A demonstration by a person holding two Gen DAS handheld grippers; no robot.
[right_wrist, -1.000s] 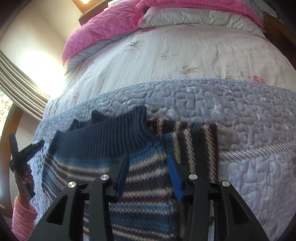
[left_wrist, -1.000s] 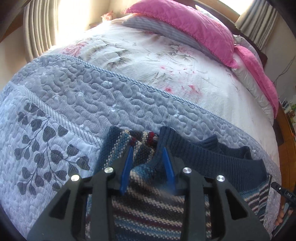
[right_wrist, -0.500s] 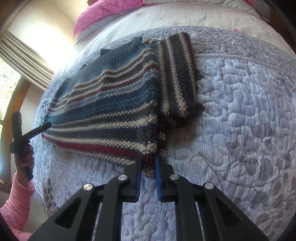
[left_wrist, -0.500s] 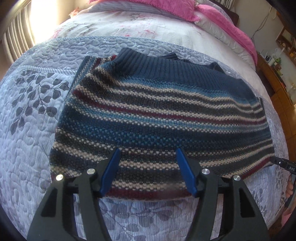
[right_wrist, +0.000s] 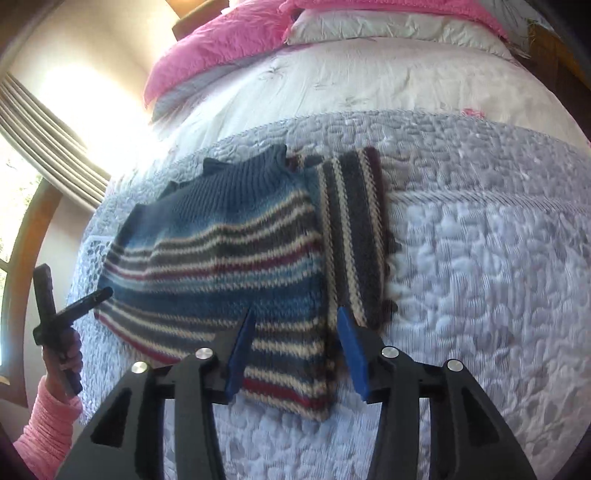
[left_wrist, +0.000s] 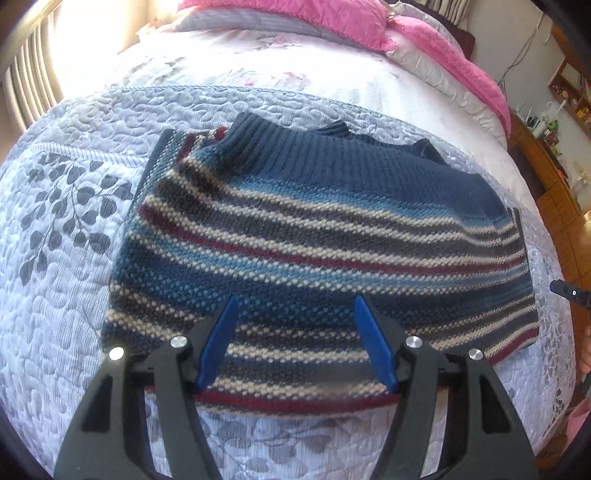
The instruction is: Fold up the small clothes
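Grippers: right gripper (right_wrist: 295, 325) now spread wide, nothing between blue fingers; 0.5 s ago pinched tight on sweater's near hem corner. Left gripper (left_wrist: 293, 314) also apart, hovering over near hem, gripping nothing, same as 0.5 s ago.

Sweater: striped knit sweater (left_wrist: 314, 240) flat on bed, navy ribbed collar on far side, red-edged hem nearest both cams. Lies squarer than 0.5 s ago; hem corner dropped back onto quilt.

Sleeve: one sleeve (right_wrist: 352, 229) already folded in along body's edge, stripes running crosswise to body's. Opp. side looks tucked too, but can't confirm from either view.

Meaning for task: release reads as end of a tug-and-straighten; garment squared up, both tools free. Likely next: take hem w/ both grippers, fold up toward collar. Judged approx. halfway thru.

Surface: pale blue quilt (left_wrist: 66, 288) w/ leaf print under sweater, smooth around it. Floral bedspread (left_wrist: 295, 62) beyond, pink pillows (left_wrist: 332, 18) at head of bed.

Person: hand (right_wrist: 64, 354) in pink sleeve (right_wrist: 48, 424) at left edge of right-wrist view, around left tool's handle.

Room: curtain (right_wrist: 48, 147) and bright window to left; wooden furniture (left_wrist: 554, 184) to right w/ small clutter.

Writing / brands: none legible anywhere; no tag or label visible on sweater, none on tools.
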